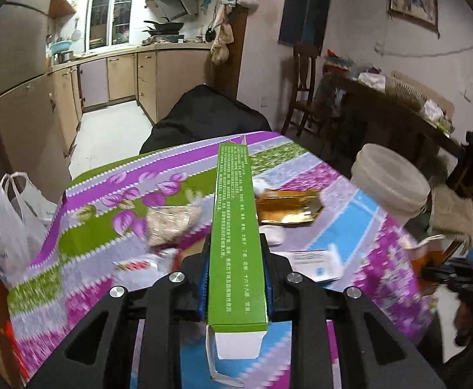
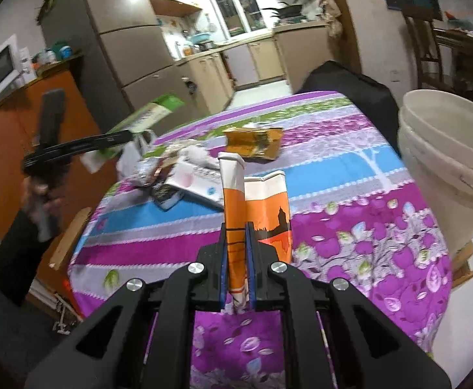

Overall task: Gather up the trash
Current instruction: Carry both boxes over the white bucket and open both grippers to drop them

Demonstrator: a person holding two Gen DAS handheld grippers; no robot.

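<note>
My left gripper is shut on a long green box with white print, which points away over the flowered tablecloth. My right gripper is shut on a flattened orange and white carton held upright above the table. The right wrist view also shows the left gripper, blurred, at the left with the green box in it, and a hand under it. Loose trash lies mid-table: a gold wrapper, crumpled foil, a white packet.
A white plastic bucket stands at the table's right edge. A white plastic bag hangs left of the table. A black covered seat sits beyond the far edge. Behind are kitchen cabinets, a fridge and a wooden chair.
</note>
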